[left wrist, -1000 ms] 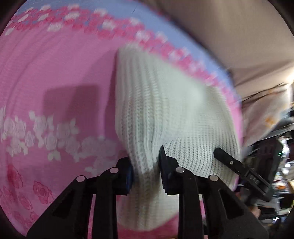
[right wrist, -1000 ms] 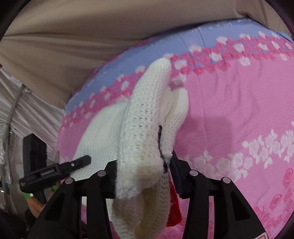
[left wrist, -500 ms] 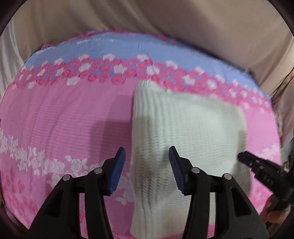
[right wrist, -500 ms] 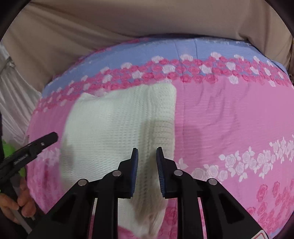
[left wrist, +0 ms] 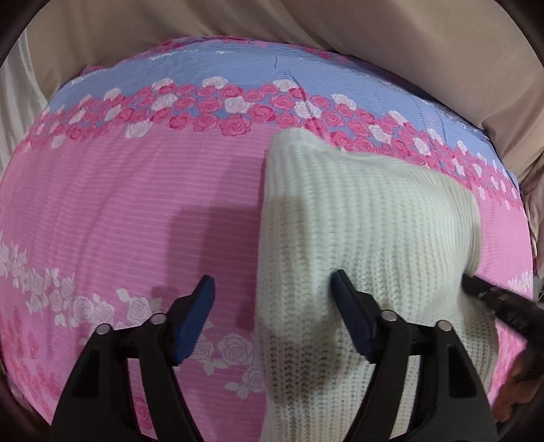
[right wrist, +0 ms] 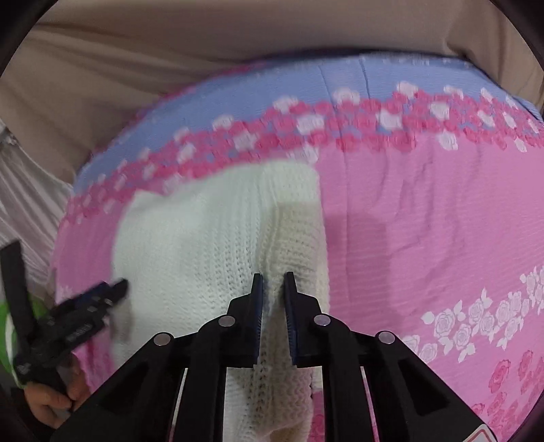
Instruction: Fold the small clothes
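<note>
A white knitted garment (left wrist: 367, 238) lies folded on the pink rose-patterned bedspread (left wrist: 136, 210). My left gripper (left wrist: 272, 289) is open wide above the garment's left edge, holding nothing; its right finger rests over the knit. In the right wrist view the garment (right wrist: 210, 238) lies left of centre. My right gripper (right wrist: 272, 282) is nearly shut, its jaws pinching a raised ridge of the knit at the garment's right side. Each gripper shows at the edge of the other's view, the right one (left wrist: 493, 299) and the left one (right wrist: 88, 299).
The bedspread has a blue band with roses (left wrist: 238, 78) along its far side. Beige fabric (left wrist: 374, 30) rises behind the bed. A person's hand (right wrist: 51, 397) holds the left gripper at lower left.
Both grippers lowered the lifted garment onto the bed. The left gripper let go and opened wide. The right gripper narrowed onto a ridge of knit.
</note>
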